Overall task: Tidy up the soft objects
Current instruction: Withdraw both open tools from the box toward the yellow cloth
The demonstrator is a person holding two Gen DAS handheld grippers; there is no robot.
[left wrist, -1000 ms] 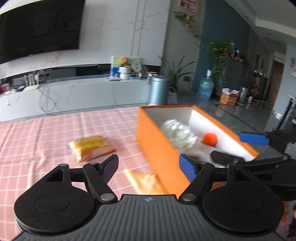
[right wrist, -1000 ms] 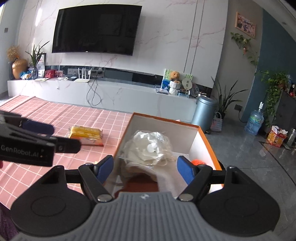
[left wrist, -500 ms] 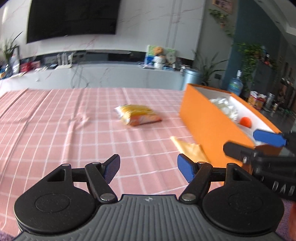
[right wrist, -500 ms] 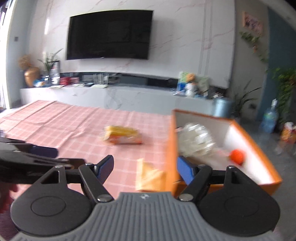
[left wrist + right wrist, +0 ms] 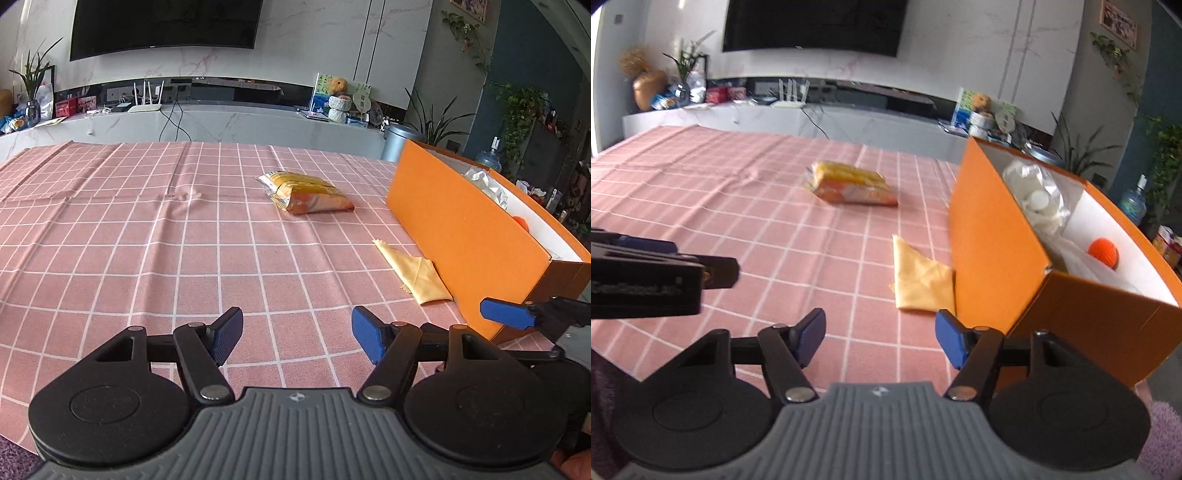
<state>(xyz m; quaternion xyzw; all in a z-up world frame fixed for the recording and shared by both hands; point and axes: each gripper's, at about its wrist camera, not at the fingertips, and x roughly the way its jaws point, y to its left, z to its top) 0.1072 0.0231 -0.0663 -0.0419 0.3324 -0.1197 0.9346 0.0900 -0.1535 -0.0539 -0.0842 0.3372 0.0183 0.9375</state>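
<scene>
An orange box (image 5: 465, 236) (image 5: 990, 254) with a white inside stands at the table's right. It holds a clear bag of white items (image 5: 1039, 199) and an orange ball (image 5: 1103, 252). A folded yellow cloth (image 5: 417, 275) (image 5: 919, 280) lies flat against the box's left wall. A yellow snack packet (image 5: 306, 192) (image 5: 849, 182) lies farther back. My left gripper (image 5: 297, 339) is open and empty above the tablecloth near the front. My right gripper (image 5: 880, 341) is open and empty, just short of the cloth and the box's near corner.
The table is covered with a pink checked cloth (image 5: 147, 240). One finger of the right gripper (image 5: 506, 314) shows at the right in the left wrist view. The left gripper's body (image 5: 646, 280) shows at the left in the right wrist view. A TV console (image 5: 221, 118) stands beyond the table.
Both grippers have drawn back and to the left, away from above the box, and now sit low over the tablecloth. Both stayed open. The objects have not moved.
</scene>
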